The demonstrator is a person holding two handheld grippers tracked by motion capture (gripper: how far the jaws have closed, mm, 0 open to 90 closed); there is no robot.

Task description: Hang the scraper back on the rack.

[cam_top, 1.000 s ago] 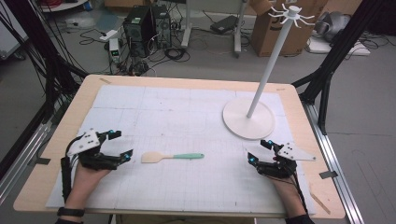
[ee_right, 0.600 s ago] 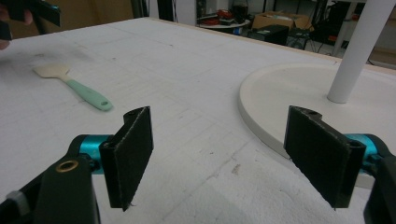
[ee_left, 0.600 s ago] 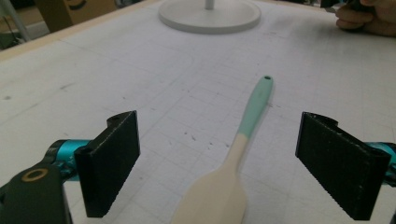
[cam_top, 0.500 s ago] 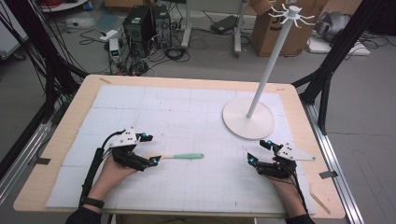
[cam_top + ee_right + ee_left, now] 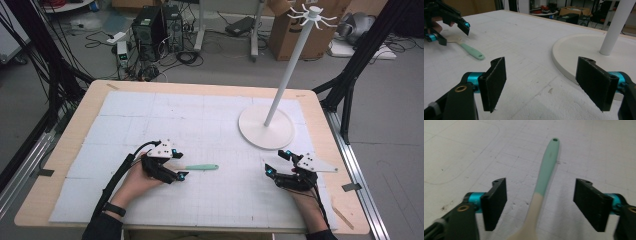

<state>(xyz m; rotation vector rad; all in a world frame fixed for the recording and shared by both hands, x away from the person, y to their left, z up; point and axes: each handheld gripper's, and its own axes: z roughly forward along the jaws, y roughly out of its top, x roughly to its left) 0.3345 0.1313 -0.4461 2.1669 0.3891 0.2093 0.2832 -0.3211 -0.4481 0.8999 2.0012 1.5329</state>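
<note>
A pale wooden desk [image 5: 90, 107] under a white gridded foam mat [image 5: 200, 125] stands in a workshop with cables and computer towers [image 5: 160, 25] behind. One spatula with a mint-green handle and cream blade [image 5: 546, 172] lies between the left gripper [image 5: 177, 167], whose released jaws have just been closing without touching it; the blade is cut off. One white hook stand [image 5: 272, 120] rises beside the right gripper [image 5: 276, 162], jaws released.

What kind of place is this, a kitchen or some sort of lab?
Most likely a robotics lab: a black frame surrounds the table, and computer towers with loose cables sit on the floor.
</note>
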